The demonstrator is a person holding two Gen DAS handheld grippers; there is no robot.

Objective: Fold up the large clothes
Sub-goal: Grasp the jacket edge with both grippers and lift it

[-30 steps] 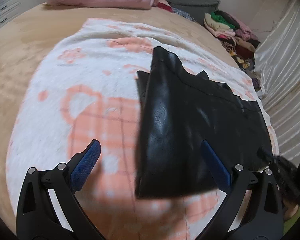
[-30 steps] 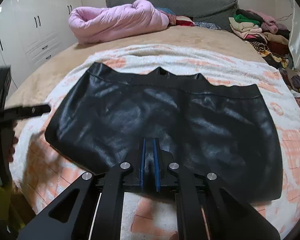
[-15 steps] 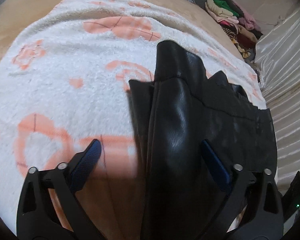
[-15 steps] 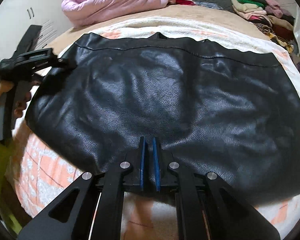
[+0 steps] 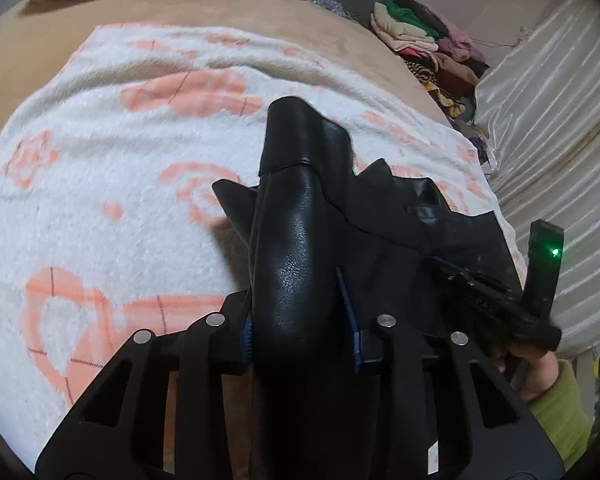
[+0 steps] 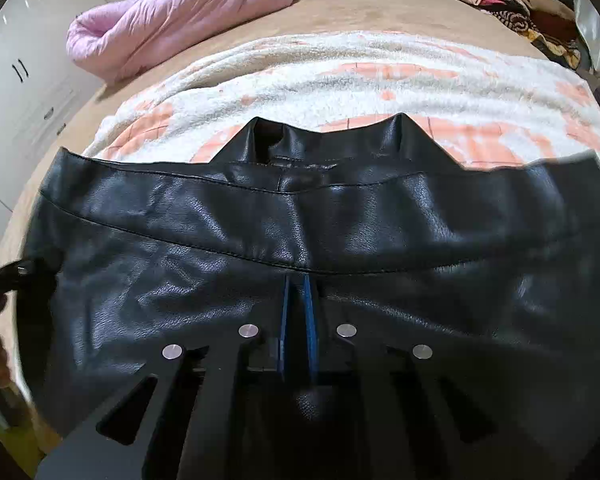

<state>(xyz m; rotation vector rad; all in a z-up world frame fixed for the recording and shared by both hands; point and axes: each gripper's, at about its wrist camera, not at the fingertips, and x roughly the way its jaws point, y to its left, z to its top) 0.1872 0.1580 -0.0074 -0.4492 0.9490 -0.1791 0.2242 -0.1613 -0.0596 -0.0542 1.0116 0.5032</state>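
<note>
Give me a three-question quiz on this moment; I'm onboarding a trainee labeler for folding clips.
1. True or false: the left gripper is closed on a bunched part of the black leather garment.
2. The right gripper is: A) open above the blanket, B) shut on the garment, C) out of view.
3. Fill in: the garment lies over a white and ____ patterned blanket.

Key: 1 true; 2 B; 3 orange.

Light: soft, even indoor light.
Glare: pale sheen on the black leather garment [image 5: 296, 248].
Shadow: dark patch under it on the white blanket [image 5: 100, 184].
Blur: smeared at the right-wrist view's edges.
Distortion: strong fisheye, black corners.
</note>
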